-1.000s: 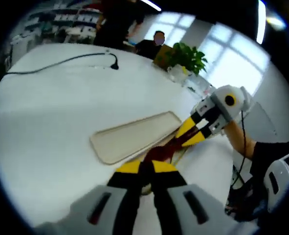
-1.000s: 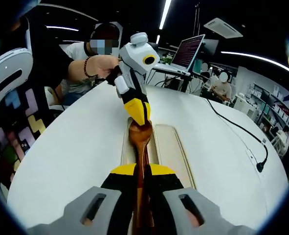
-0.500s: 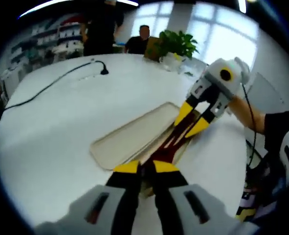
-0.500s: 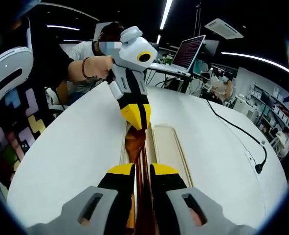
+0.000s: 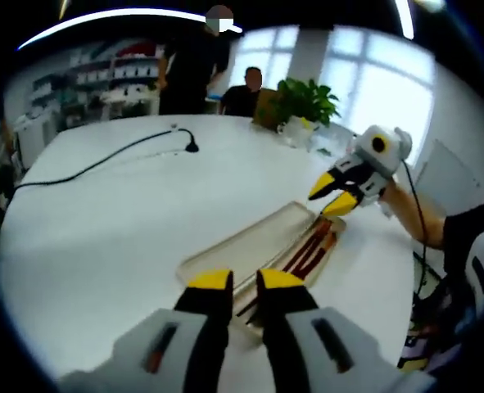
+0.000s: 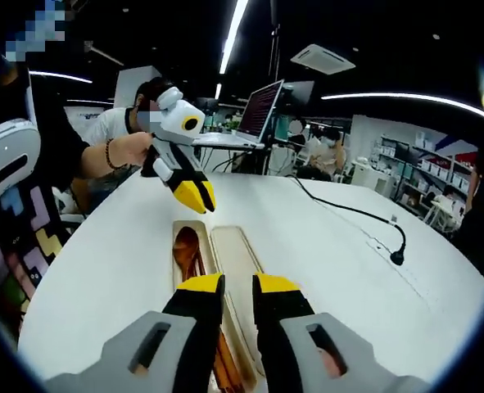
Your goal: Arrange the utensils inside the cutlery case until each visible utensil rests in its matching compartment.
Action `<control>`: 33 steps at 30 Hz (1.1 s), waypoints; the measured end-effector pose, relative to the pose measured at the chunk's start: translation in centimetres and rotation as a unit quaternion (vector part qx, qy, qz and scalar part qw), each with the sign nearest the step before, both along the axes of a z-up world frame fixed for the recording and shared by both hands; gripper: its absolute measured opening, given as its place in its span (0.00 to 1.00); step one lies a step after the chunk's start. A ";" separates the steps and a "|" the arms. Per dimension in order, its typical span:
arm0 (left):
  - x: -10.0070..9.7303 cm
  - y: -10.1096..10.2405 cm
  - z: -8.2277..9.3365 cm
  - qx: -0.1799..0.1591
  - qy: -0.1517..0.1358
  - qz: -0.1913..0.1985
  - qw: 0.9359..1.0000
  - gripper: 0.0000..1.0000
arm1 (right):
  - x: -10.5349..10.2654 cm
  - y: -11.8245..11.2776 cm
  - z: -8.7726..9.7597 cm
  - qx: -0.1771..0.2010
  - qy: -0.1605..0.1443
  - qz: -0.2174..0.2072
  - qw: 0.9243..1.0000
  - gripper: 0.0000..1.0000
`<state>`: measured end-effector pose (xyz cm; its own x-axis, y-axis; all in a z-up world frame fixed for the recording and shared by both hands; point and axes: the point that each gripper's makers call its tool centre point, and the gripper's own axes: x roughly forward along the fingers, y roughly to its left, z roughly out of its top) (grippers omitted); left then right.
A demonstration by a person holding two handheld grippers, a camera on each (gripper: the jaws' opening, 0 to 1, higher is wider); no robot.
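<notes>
Dark brown wooden utensils [image 6: 188, 254] lie inside the long beige two-compartment cutlery case [image 6: 240, 278] on the white round worktop [image 6: 340, 262]. We hold our left gripper [image 5: 235, 282] and right gripper [image 6: 228, 285] above the case, jaws slightly parted, gripping nothing.

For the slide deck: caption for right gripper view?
Both grippers lifted clear, wooden utensils lying in the cutlery case.

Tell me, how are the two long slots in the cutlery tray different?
In the right gripper view, the left slot holds dark wooden utensils, one with a spoon bowl, while the right slot lies bare. The left slot looks a little narrower than the right slot. Both are long, pale beige, round-cornered and run side by side in one cutlery tray.
</notes>
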<state>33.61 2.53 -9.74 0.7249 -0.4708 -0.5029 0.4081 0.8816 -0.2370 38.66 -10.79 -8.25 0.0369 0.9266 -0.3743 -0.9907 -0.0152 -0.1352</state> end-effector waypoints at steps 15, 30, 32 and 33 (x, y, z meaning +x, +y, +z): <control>1.7 2.6 -2.4 -0.040 0.021 0.063 0.997 0.12 | 4.5 -5.5 -3.4 -0.062 0.091 -0.160 0.981 0.15; 1.7 2.3 -4.1 -0.105 0.060 0.078 0.990 0.12 | 4.3 -5.5 -6.8 -0.094 0.200 -0.189 0.957 0.12; 1.8 2.4 -4.1 -0.108 0.061 0.079 0.989 0.12 | 4.2 -5.3 -6.8 -0.094 0.201 -0.189 0.957 0.11; 1.8 2.4 -4.1 -0.109 0.062 0.079 0.989 0.11 | 4.1 -5.2 -6.8 -0.096 0.199 -0.189 0.957 0.11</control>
<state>35.39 4.89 -13.85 0.7370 -0.4632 -0.4922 0.2244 0.8546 -0.4683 42.74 -16.01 -15.06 0.1745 0.7875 -0.5911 -0.9026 0.3678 0.2236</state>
